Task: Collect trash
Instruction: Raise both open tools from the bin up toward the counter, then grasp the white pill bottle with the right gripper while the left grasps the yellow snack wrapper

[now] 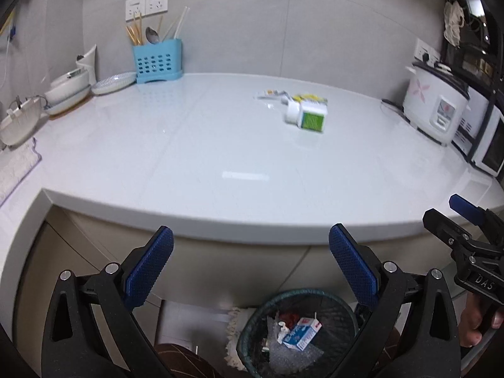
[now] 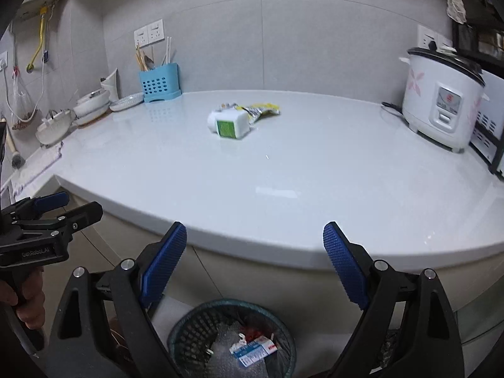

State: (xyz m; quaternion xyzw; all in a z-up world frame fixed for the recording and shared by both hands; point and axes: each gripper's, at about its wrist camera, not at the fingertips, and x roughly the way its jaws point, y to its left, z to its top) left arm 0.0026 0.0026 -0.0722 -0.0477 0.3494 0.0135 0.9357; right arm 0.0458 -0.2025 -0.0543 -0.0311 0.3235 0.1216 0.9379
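While both claws hang in front of the counter's [image 2: 283, 170] near edge, I see nothing caught in either one. Far left on the counter sit stacked white bowls [image 1: 67, 86] and a ribbed plate [image 1: 114, 82], then a blue holder [image 1: 157, 61] with chopsticks and a spoon, back against the wall under two sockets [image 1: 146, 4].

My left claw [image 1: 250, 266] is spread wide, its blue pads [image 1: 149, 271] apart with only the cabinet front and bin showing between them. Below it on the floor stands a dark mesh bin [image 1: 252, 334], lined with clear plastic and already holding a blue and white carton [image 1: 300, 334] and some red scraps.

Further right, near the middle of the counter and towards the back, lies the trash not yet collected: a white tub with a green label [image 2: 231, 124] on its side, and just behind it, touching or nearly so, a crumpled yellow wrapper [image 2: 261, 108].

My right claw [image 2: 255, 263] is likewise spread, empty, and hangs just beside the left one; the left camera catches it at the right edge, a hand [image 1: 475, 324] on its grip. At the far right a white rice cooker [image 2: 441, 94] with pink flowers stands, well apart from the trash.
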